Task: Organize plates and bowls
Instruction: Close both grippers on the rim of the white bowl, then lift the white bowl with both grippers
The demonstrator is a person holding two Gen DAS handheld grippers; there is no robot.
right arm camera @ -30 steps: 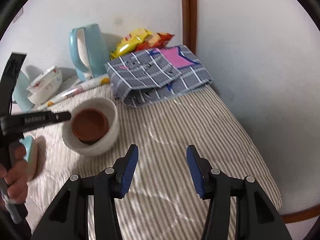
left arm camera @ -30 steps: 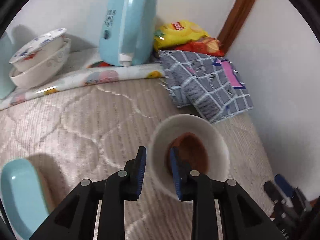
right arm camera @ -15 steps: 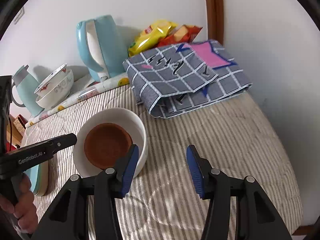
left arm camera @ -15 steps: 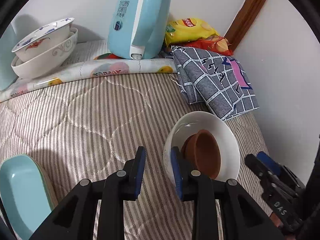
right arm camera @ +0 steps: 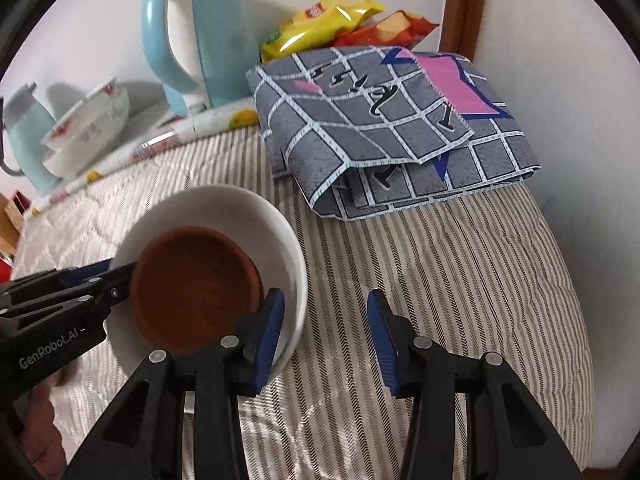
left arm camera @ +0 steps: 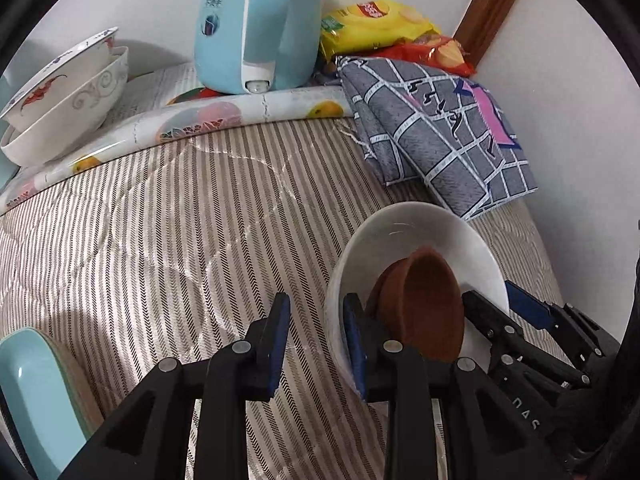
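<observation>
In the left wrist view, the white bowl (left arm camera: 416, 236) is seen at the lower right of the frame, tilted, with its near rim lying between the narrowly parted fingers of the left gripper (left arm camera: 316, 332). The rim appears to be pinched, though contact on the outer finger cannot be told for certain. A brown bowl (left arm camera: 424, 300) is nested inside and has slid towards the low side. For the lift to go well, the white bowl should be levelled so that the brown one is not tipped out. At the upper left, two stacked patterned bowls (left arm camera: 68, 96) are seen beside a blue kettle (left arm camera: 252, 24); a pale blue dish (left arm camera: 32, 392) lies at the lower left.

In the right wrist view, the right gripper (right arm camera: 326, 332) is held wide open at the lower centre, with nothing gripped. Its left finger sits inside the white bowl (right arm camera: 280, 232) just beside the brown bowl (right arm camera: 192, 284), while the other finger hangs over the striped quilt (right arm camera: 460, 264). A closing move here would be judged to need the rim centred between the fingers first. The folded checked cloth (right arm camera: 392, 128) is seen at the upper right.
</observation>
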